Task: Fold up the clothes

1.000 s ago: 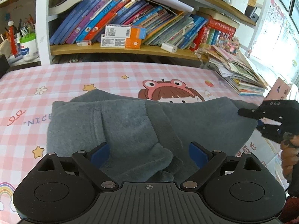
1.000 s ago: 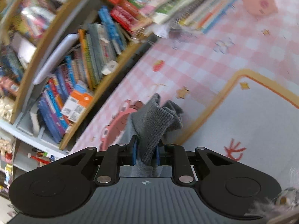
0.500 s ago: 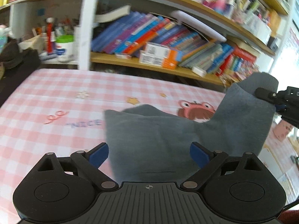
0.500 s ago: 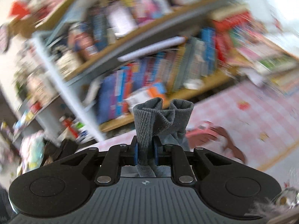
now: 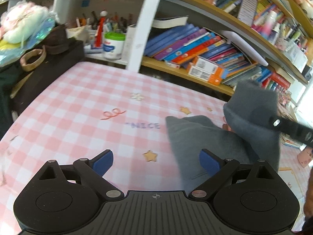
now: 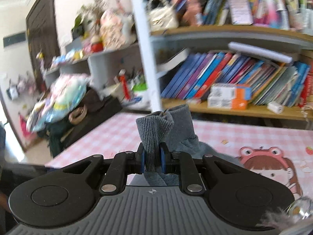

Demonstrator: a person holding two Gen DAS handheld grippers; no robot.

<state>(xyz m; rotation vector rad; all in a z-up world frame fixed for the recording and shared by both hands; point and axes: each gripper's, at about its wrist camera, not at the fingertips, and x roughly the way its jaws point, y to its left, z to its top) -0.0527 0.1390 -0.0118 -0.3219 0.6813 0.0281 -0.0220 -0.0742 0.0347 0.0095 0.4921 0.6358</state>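
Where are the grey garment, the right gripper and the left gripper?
grey garment (image 5: 197, 137): left wrist view, part lying on the tablecloth.
right gripper (image 6: 153, 161): right wrist view, between pads clamping ribbed cuff.
left gripper (image 5: 155, 159): left wrist view, gap between open blue pads.

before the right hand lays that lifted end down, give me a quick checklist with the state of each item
1. Right gripper has a firm hold: ok, its jaws are shut on a bunched, ribbed end of the grey garment.
2. Left gripper is free to help: ok, jaws wide apart with nothing between them.
3. Lifted end is off the table: ok, it hangs raised from the right gripper in the left wrist view.
4. Rest of the garment lies flat: cannot tell, only part shows and it looks rumpled.
5. Landing area on the pink checked tablecloth: ok, bare to the left of the garment.
6. Edges line up for the fold: cannot tell.
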